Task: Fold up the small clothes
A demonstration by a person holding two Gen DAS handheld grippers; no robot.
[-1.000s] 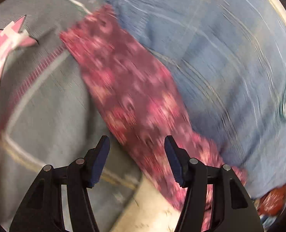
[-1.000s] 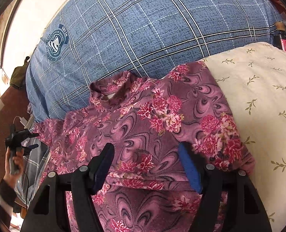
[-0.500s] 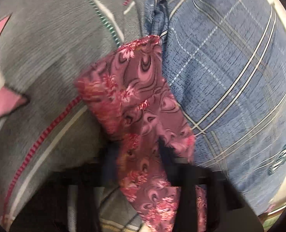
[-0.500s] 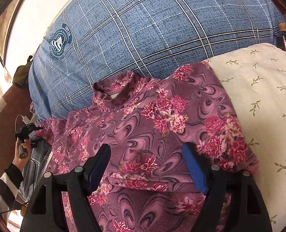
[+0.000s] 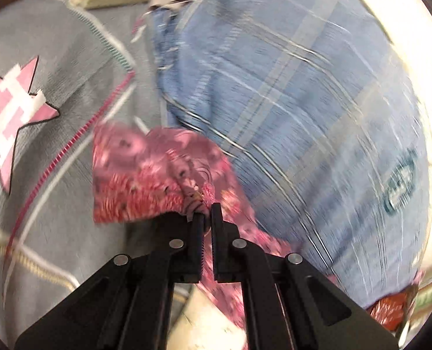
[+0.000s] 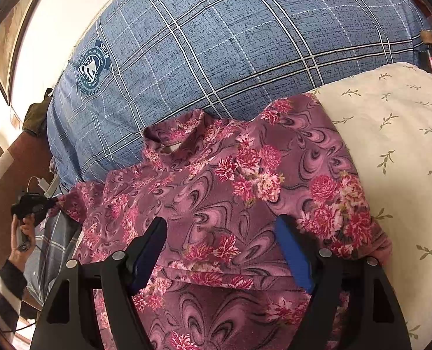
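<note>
- Left gripper (image 5: 205, 213): my jaws have just closed, now clenched on the sleeve (image 5: 145, 175) (lifted off the grey bedding (image 5: 55, 233)); fold can begin.
- Right gripper (image 6: 221, 250): released, hovering over the floral top (image 6: 216, 180) spread on the bed.

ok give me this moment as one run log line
step: fold sleeve | left gripper: jaws just closed, shut on sleeve | right gripper: jaws open above floral top | surface: blue plaid bedding

Left gripper clamps the sleeve end

The left gripper (image 5: 205, 213), open above the floral top's sleeve (image 5: 145, 175) a second ago, has closed its fingers (image 5: 197, 227) on the sleeve end and lifted it, bunching the cloth that earlier lay stretched out flat.
</note>
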